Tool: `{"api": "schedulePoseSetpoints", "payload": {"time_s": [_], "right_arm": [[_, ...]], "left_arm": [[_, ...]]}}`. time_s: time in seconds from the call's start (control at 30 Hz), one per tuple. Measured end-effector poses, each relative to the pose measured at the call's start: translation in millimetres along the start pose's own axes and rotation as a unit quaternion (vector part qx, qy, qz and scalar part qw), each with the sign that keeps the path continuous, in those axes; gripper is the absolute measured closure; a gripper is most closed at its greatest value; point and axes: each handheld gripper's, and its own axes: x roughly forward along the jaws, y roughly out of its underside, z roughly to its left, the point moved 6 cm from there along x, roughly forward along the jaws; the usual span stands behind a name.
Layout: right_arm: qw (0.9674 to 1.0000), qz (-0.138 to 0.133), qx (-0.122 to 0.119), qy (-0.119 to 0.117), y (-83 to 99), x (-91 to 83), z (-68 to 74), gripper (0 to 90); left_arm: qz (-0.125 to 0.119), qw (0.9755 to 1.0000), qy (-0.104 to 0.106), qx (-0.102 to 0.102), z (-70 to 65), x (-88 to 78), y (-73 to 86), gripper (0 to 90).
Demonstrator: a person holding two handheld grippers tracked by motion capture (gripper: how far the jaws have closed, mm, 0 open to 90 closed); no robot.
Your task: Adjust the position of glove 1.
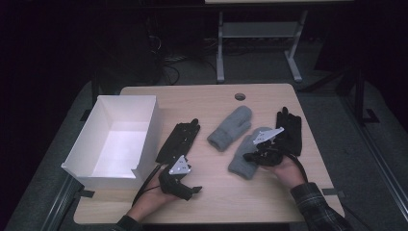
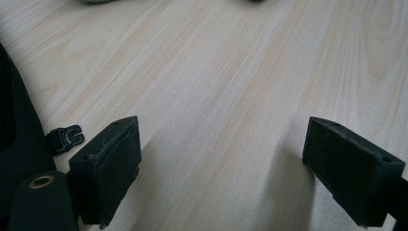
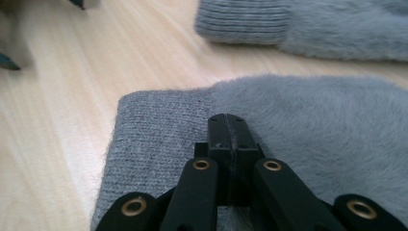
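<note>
Right gripper (image 3: 228, 132) hovering over near grey mitten (image 1: 246, 154), jaws pressed together, gripping nothing visible. Mitten lying directly beneath tips, cuff toward person, long axis running ahead. Left gripper (image 1: 188, 191) resting wide open, well left of mitten, farther away.

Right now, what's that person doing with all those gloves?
A person works two hand-held grippers at a wooden table. The right hand-held gripper is shut, its jaws over the near grey mitten; whether it pinches the fabric is unclear. The left hand-held gripper is open above bare wood. Another grey mitten, two black gloves and a white box sit around.
</note>
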Motion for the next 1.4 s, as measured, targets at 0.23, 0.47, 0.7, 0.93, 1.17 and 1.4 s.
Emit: {"api": "schedulePoseSetpoints", "payload": {"time_s": [0.23,0.47,0.7,0.93,1.17,1.4], "right_arm": [[0.9998,0.002,-0.016,-0.014,-4.7,5.9,19.7,90.0],[0.999,0.002,-0.036,-0.028,-10.9,14.3,40.0,90.0],[0.9976,0.003,-0.049,-0.049,-16.5,21.8,61.4,90.0],[0.9961,-0.002,-0.063,-0.061,-22.3,25.7,73.2,90.0],[0.9977,-0.011,-0.047,-0.047,-17.3,10.6,61.6,90.0],[0.9976,0.002,-0.044,-0.052,-3.0,7.6,61.8,90.0]], "left_arm": [[0.001,1.0,-0.001,0.001,0.1,-0.3,0.2,12.8],[0.001,1.0,-0.002,0.003,0.7,-0.4,0.1,12.8],[0.002,1.0,-0.003,0.005,1.1,-0.5,0.0,12.8],[0.002,1.0,-0.003,0.003,0.9,-0.4,0.0,12.8],[0.002,1.0,-0.003,0.002,0.7,-0.4,0.1,12.8],[0.002,1.0,-0.003,0.002,0.7,-0.4,0.1,12.8]]}}
